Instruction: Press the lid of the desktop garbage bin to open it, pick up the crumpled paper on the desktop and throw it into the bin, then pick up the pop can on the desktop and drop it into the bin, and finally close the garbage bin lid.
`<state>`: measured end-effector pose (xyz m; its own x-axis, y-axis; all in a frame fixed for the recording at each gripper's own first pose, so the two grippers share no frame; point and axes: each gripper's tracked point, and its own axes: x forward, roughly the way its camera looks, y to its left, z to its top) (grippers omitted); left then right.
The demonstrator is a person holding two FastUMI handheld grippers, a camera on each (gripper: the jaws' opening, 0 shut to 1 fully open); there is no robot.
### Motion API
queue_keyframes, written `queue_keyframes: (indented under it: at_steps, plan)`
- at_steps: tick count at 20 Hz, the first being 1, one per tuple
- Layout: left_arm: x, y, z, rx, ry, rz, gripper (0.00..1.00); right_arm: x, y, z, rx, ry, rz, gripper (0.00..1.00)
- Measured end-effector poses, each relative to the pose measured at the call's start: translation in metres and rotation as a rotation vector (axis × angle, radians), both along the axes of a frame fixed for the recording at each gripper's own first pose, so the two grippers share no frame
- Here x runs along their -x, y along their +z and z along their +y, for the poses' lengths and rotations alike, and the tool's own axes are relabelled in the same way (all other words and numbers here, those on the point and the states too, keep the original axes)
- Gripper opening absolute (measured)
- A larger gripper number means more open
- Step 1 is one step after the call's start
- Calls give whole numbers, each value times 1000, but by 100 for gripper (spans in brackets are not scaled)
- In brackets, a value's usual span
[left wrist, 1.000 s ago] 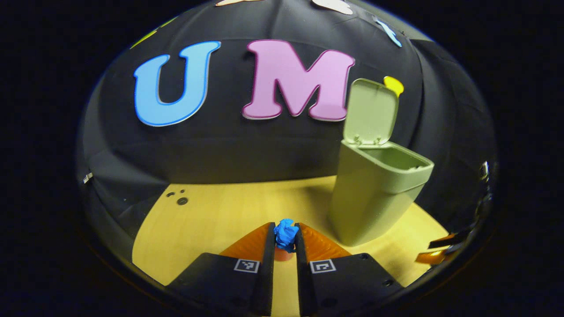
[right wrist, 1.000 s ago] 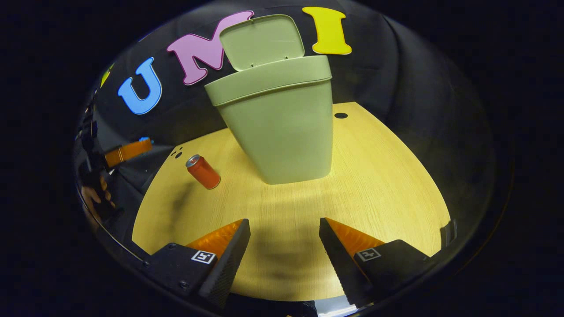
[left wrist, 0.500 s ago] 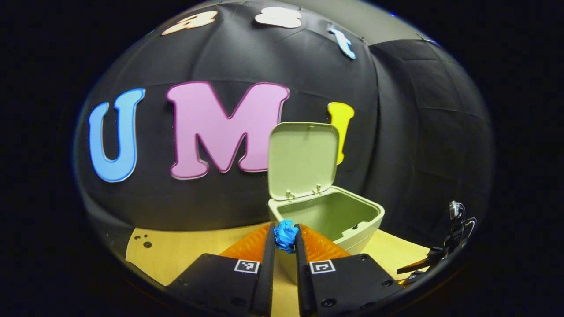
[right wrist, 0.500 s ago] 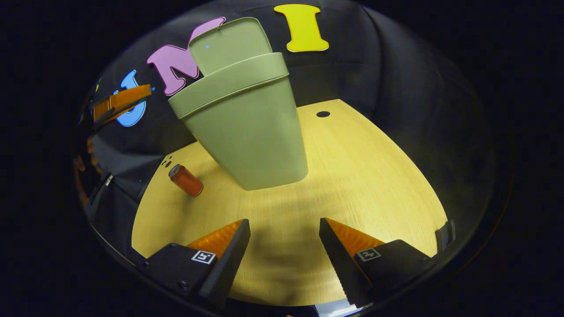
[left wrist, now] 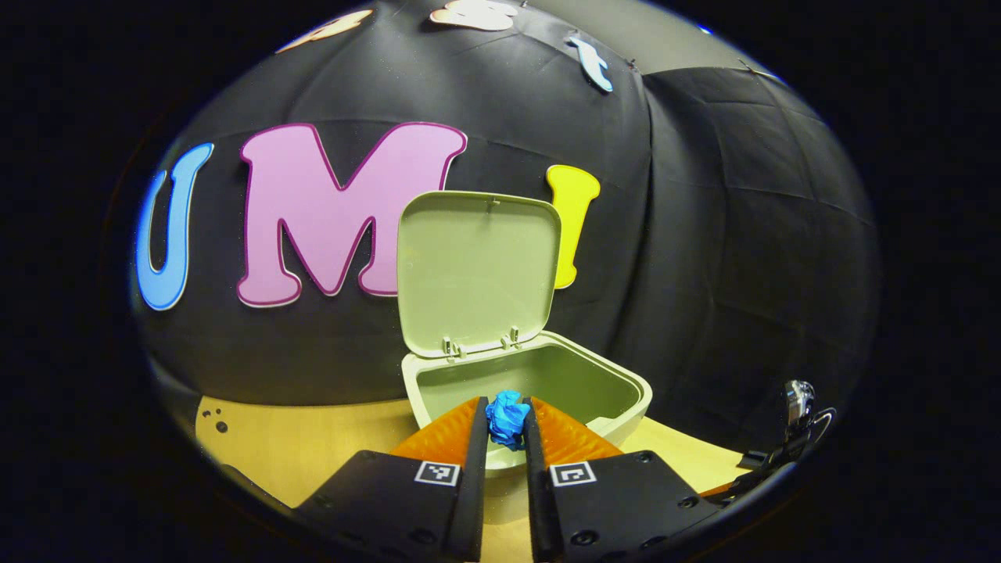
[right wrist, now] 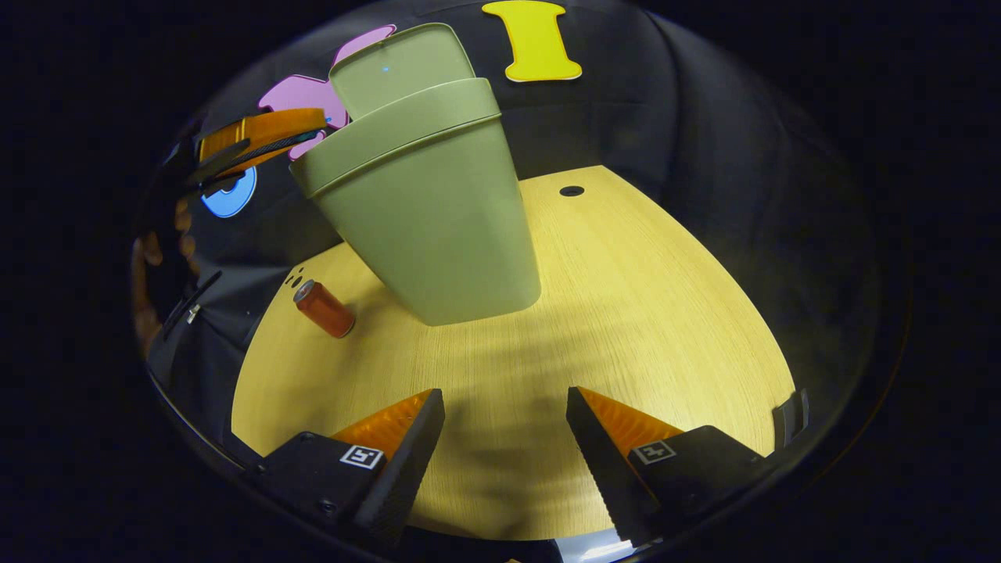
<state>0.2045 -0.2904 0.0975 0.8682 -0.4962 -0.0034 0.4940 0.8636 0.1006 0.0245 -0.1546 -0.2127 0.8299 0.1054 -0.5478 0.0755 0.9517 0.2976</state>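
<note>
Two grippers, paper ball over open bin

Left gripper [left wrist: 507, 418] is clamping the blue crumpled paper [left wrist: 507, 417] between both fingers, holding it above the near rim of the green garbage bin [left wrist: 626, 387], whose lid [left wrist: 477, 274] is standing upright. Right gripper [right wrist: 505, 426] is hovering with fingers spread over the wooden desktop [right wrist: 665, 313]. Red pop can [right wrist: 324, 308] is lying beside the bin.

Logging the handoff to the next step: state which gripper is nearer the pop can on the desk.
Right, probably. The right gripper hangs open low above the desk, the pop can lying ahead to its left. The left gripper is raised at the bin's rim, clamping the crumpled paper.
</note>
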Motion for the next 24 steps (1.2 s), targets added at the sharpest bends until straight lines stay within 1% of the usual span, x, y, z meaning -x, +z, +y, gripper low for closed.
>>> queue_keyframes:
  at_steps: [2,4,5,6,7,8,10,12,13,14,15,19,24]
  plan:
    - [-6,-2,0,-1,10,8,28,0,0,2,6,12,1,99]
    - [-9,-4,1,-1,13,16,31,1,-1,3,13,23,4,99]
    - [-12,-5,2,-3,20,19,35,2,-2,4,15,28,7,99]
    - [-15,-6,4,-9,38,23,34,2,-2,6,16,33,10,99]
    - [-17,-9,6,-15,47,30,42,2,-4,8,17,38,13,99]
    - [-17,-11,7,-16,50,36,45,2,-4,10,17,43,16,99]
    - [-17,-12,6,-1,40,43,53,2,-5,15,19,53,21,99]
    - [-15,-5,14,32,44,23,71,4,-6,21,24,65,23,99]
    - [-14,-3,22,44,63,12,94,4,-6,25,21,72,24,99]
    - [-13,1,33,50,90,-2,95,3,-6,31,19,84,23,99]
    - [-12,1,44,52,113,-13,99,3,-7,35,23,94,24,99]
    - [-1,-7,104,65,223,-30,98,2,-9,51,39,144,36,99]
    - [20,-47,189,135,380,59,99,-8,-9,76,67,207,32,99]
